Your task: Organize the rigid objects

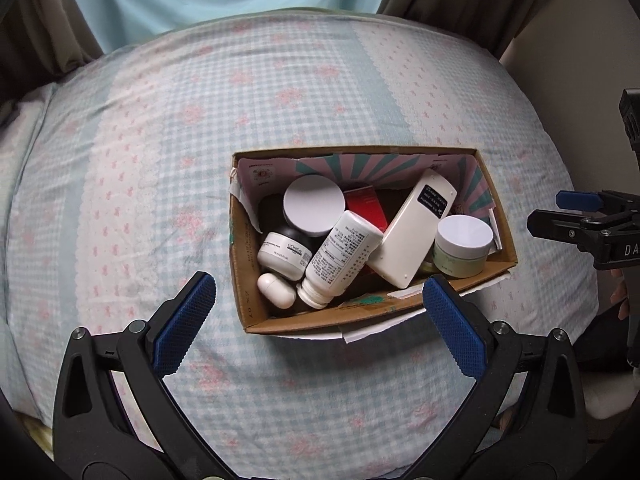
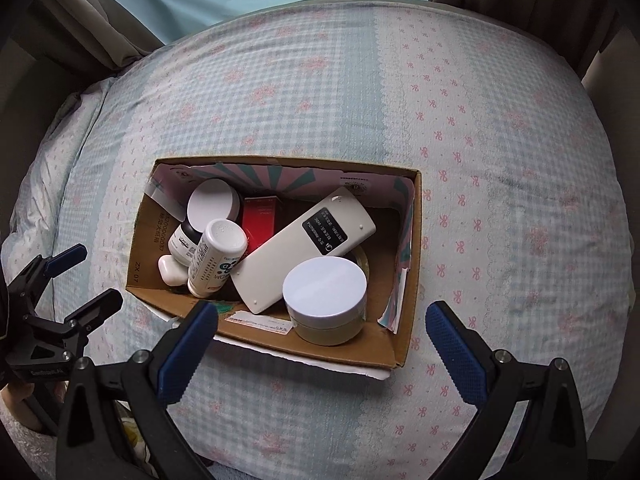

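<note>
Left wrist view shows the L'OREAL label on the black-and-white jar (image 1: 285, 255) straight on, while the right one catches the bottle's (image 2: 216, 258) capped-off base and "ZX 07" on the cardboard box (image 2: 136, 276); box sits on the bed (image 1: 160, 160) with the remote (image 1: 412, 228) lying tilted across the jars inside. Left tool (image 1: 320, 320) and right tool (image 2: 322, 344) both hang spread wide over it, gripping nothing; curtains (image 2: 100, 20) behind.

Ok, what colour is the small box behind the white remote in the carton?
Red box, clearest in the right wrist view, partly hidden by the remote.
</note>
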